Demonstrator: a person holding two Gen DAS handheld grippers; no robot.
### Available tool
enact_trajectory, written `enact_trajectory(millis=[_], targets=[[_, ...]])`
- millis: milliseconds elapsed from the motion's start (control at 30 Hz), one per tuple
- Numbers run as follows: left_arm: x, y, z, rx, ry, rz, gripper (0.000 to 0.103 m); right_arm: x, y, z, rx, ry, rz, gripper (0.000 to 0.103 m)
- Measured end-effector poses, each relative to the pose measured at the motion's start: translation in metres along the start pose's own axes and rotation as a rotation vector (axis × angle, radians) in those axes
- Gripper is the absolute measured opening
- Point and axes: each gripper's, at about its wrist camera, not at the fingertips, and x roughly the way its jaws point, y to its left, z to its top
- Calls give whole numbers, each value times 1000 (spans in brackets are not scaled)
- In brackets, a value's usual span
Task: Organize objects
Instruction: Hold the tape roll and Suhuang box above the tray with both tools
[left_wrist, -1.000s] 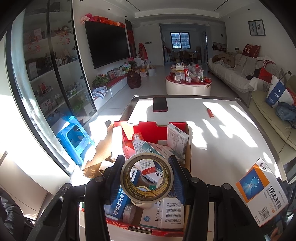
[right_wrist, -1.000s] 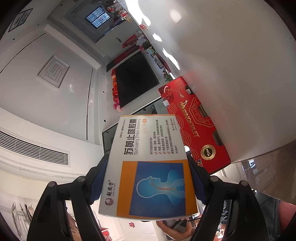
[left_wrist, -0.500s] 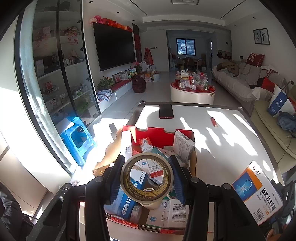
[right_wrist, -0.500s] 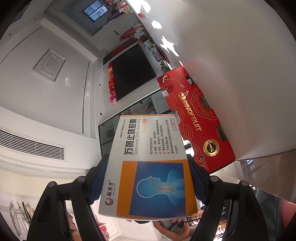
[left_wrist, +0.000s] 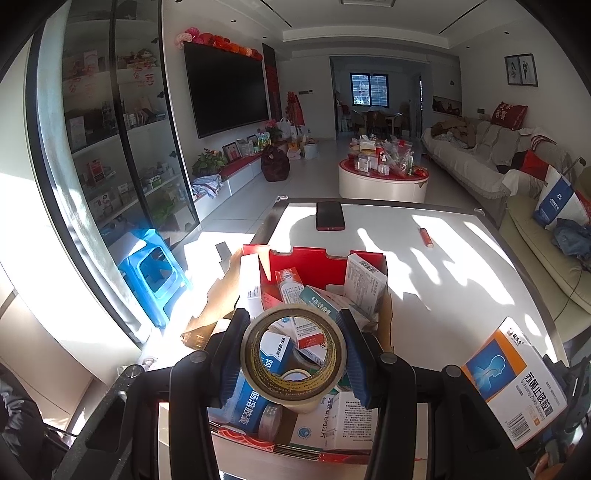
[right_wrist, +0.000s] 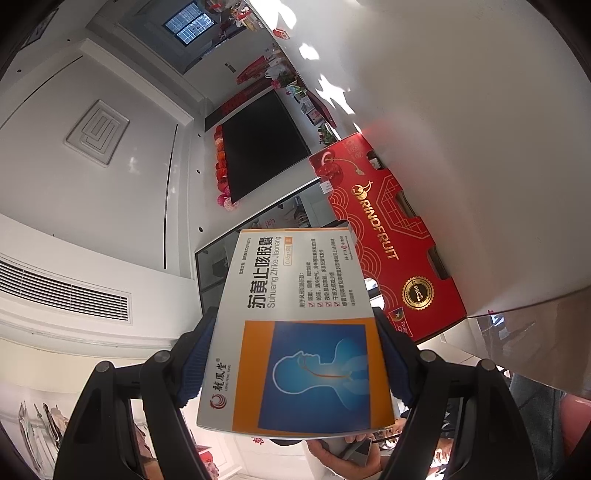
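**tapefan:** Over the red box (left_wrist: 295, 258), that's where the tape roll (left_wrist: 293, 360) is hanging. The left gripper (left_wrist: 293, 354) has its blue pads pressed on the roll's two outer sides, hole facing the camera, so you can look straight through the ring at the medicine cartons (left_wrist: 291, 291) packed below. The box sits directly under and just ahead of the roll. My guess is the next move is basically a straight drop. Only snag: the box is already crammed, so I'd aim for the near end where another small roll (left_wrist: 267, 417) lies.

**boxwatcher:** Agreed, left one's clearly nearer. The right gripper (right_wrist: 295, 354) is pinching the orange and blue carton (right_wrist: 295, 332) across its short width, long axis running out along the fingers, tipped up toward the ceiling. In the left view that same carton (left_wrist: 517, 384) floats off to the right of the box, above the white table (left_wrist: 443, 295) near its edge, well apart from the opening. So it'd have to swing left and tilt down before going in.

**tapefan:** Funny how the views split. The left cam shows the box's insides but almost nothing of the right gripper. The right cam only shows the box's outside (right_wrist: 388, 240), the printed red wall, nothing of what's in it.

**boxwatcher:** Yeah, and the right cam never sees the tape at all. There's also a phone (left_wrist: 330, 216) and a small red thing (left_wrist: 425, 236) on the far side of the table. Can't tell what that one is.
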Motion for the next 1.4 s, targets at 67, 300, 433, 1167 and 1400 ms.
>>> enact_trajectory(millis=[67,300,433,1167,1400], targets=[[0,-1,0,2,2,0,52,-2,-1,1,2,-3,2,78],[2,-1,1,0,4,3,52,-3,-4,1,10,-5,7,78],[2,0,0,1,5,4,52,-2,-4,0,10,-3,7,78],[14,0,2,0,38,-7,52,-5,1,2,6,-17,20,78],[16,-3,1,8,42,-2,52,-10,2,5,5,-26,25,78]])
